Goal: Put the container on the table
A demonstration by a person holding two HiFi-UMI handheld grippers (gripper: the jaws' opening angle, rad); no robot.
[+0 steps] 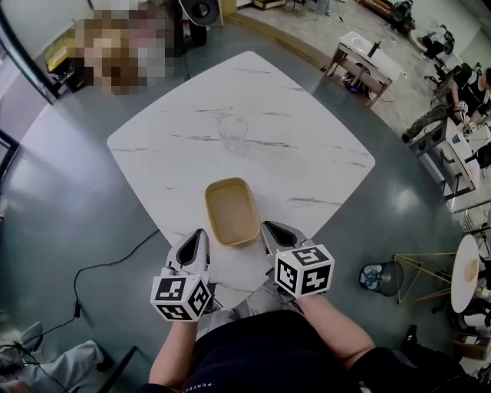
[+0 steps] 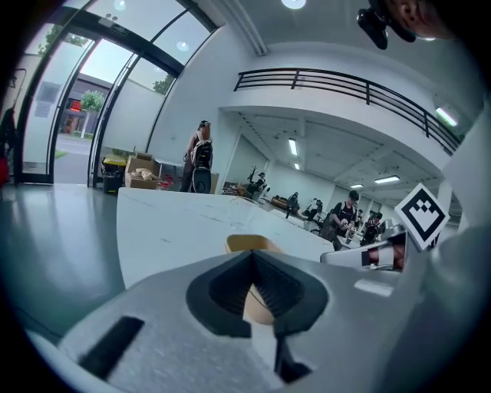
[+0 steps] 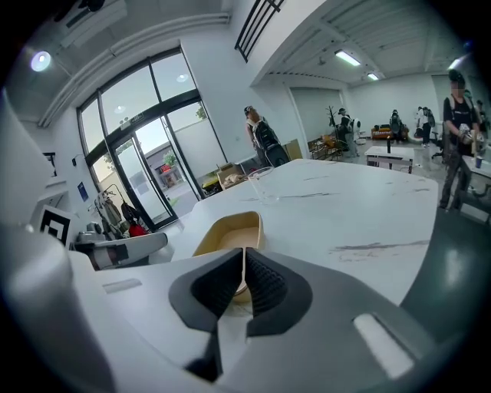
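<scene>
1. The person's forearms run off the bottom edge, and a clear cup barely shows against the marble table.
2. The left gripper and right gripper, both closed and empty, tilt downward.
3. They flank the tan container, which sits near the table's front corner with open tabletop beyond.

Marble table bears tan container, clear cup.

Bright, even light from ceiling lamps and glass front; fisheye-warped, dark-cornered edges.
</scene>
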